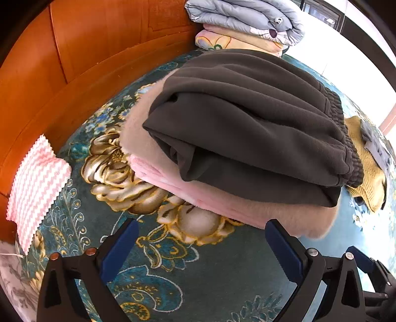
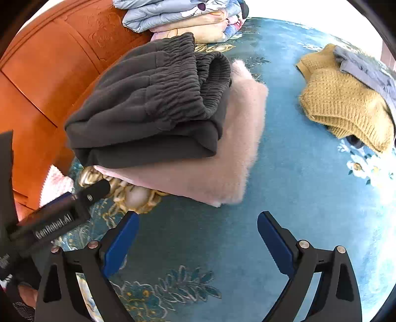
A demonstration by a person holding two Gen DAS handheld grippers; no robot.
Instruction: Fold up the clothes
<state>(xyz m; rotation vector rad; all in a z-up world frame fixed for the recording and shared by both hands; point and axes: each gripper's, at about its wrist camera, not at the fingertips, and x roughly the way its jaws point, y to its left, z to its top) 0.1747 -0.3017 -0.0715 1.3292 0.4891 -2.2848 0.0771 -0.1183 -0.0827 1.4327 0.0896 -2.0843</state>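
Note:
Folded dark grey fleece pants [image 1: 247,128] lie on top of a folded fuzzy pink garment [image 1: 222,205] on the teal floral bedspread [image 1: 173,272]. The stack also shows in the right wrist view, pants [image 2: 148,111] over pink garment [image 2: 222,161]. My left gripper [image 1: 201,230] is open and empty, just in front of the stack. My right gripper [image 2: 198,223] is open and empty, a little in front of the pink garment's corner. The left gripper's body [image 2: 59,213] shows at the left of the right wrist view.
A mustard knit sweater [image 2: 346,104] with a grey-blue garment [image 2: 366,71] on it lies to the right. Folded quilts [image 1: 247,22] are stacked by the orange wooden headboard [image 1: 86,62]. A pink-and-white zigzag cloth [image 1: 37,188] lies at the left.

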